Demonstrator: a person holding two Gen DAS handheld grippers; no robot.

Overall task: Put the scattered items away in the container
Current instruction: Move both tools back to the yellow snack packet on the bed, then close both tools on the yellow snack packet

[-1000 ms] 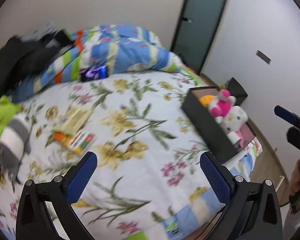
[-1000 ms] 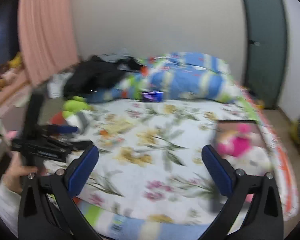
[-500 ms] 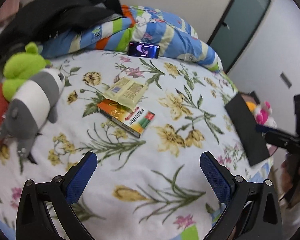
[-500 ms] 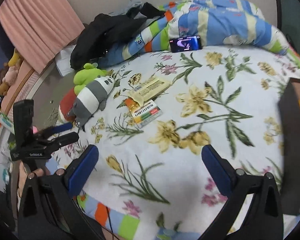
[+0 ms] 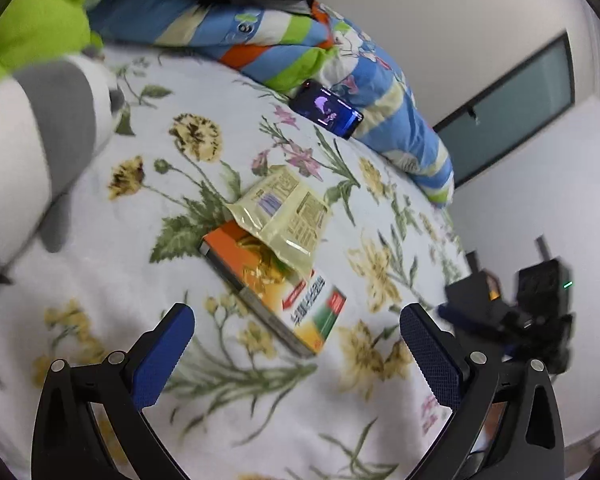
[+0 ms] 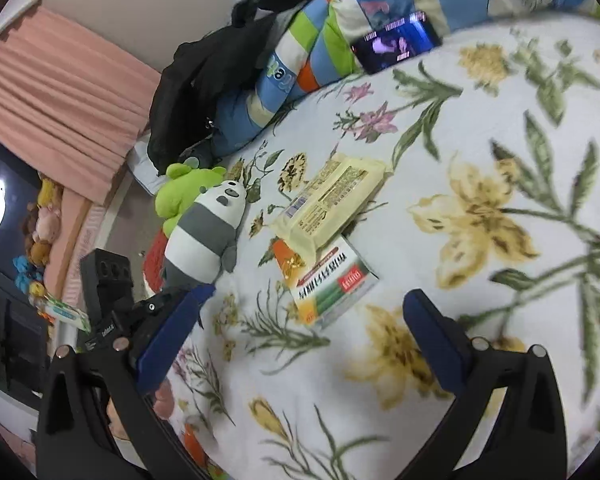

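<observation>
An orange box (image 5: 284, 292) lies on the floral bedspread (image 5: 140, 280), with a pale yellow packet (image 5: 284, 212) resting on its far end. Both show in the right wrist view, box (image 6: 332, 284) and packet (image 6: 332, 200). A grey and white striped plush (image 6: 204, 240) and a green plush (image 6: 180, 192) lie to the left. My left gripper (image 5: 296, 356) is open and empty, just short of the box. My right gripper (image 6: 304, 332) is open and empty, close above the box. The container is hidden from both views.
A phone (image 5: 326, 109) with a lit screen leans on a striped duvet (image 5: 260, 40) at the head of the bed. Black clothing (image 6: 204, 80) lies on the duvet. A pink curtain (image 6: 60, 100) hangs at the left, and a dark door (image 5: 512, 104) stands at the right.
Both grippers have moved in closer to the orange box and yellow packet. The black container with plush toys has left both views. Both stay open.
</observation>
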